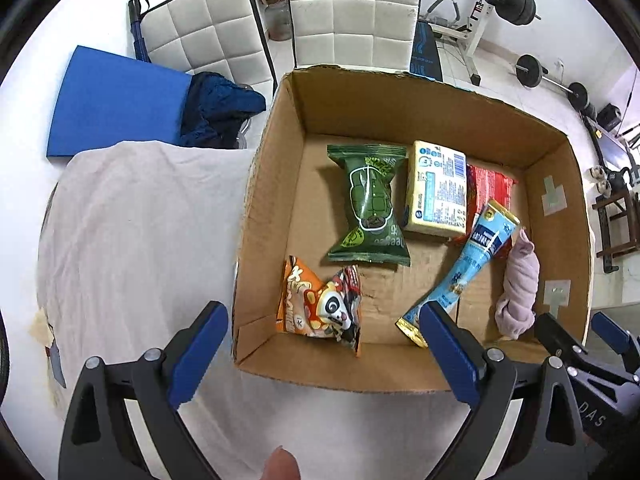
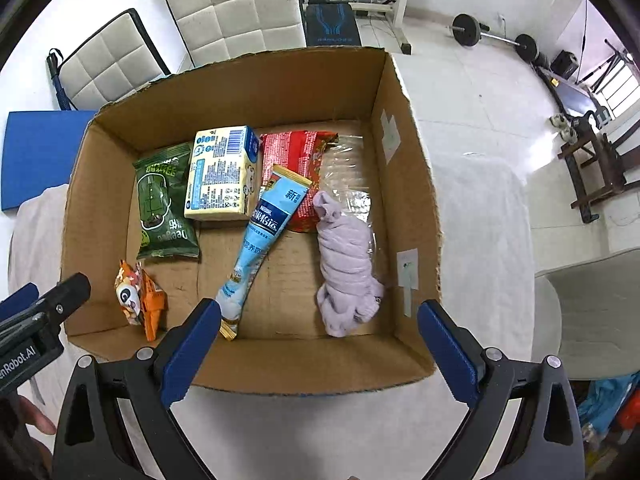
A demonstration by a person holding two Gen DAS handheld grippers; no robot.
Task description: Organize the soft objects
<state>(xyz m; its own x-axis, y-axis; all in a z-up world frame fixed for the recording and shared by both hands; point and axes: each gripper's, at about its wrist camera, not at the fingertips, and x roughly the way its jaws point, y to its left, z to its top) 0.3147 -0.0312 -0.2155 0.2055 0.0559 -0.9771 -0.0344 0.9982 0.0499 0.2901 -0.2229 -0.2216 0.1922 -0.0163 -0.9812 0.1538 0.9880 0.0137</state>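
Note:
An open cardboard box [image 1: 272, 184] [image 2: 412, 184] stands on a white cloth. In it lie a green snack bag [image 1: 368, 204] [image 2: 164, 204], a yellow pack [image 1: 436, 188] [image 2: 220, 172], a red packet [image 1: 492, 184] [image 2: 296, 152], a light blue pouch [image 1: 472, 256] [image 2: 264, 232], an orange panda bag [image 1: 320, 304] [image 2: 138, 300] and a rolled lilac cloth [image 1: 518, 284] [image 2: 348, 264]. A clear plastic wrapper [image 2: 352, 168] lies by the cloth. My left gripper [image 1: 324, 356] is open and empty above the box's near wall. My right gripper [image 2: 320, 348] is open and empty, likewise above the near wall.
A blue foam pad [image 1: 116, 100] and a dark blue garment [image 1: 220, 108] lie left of the box. Two white chairs [image 1: 352, 12] stand behind the table. Gym weights [image 2: 492, 36] lie on the floor at the right. The cloth-covered table [image 1: 140, 232] extends left.

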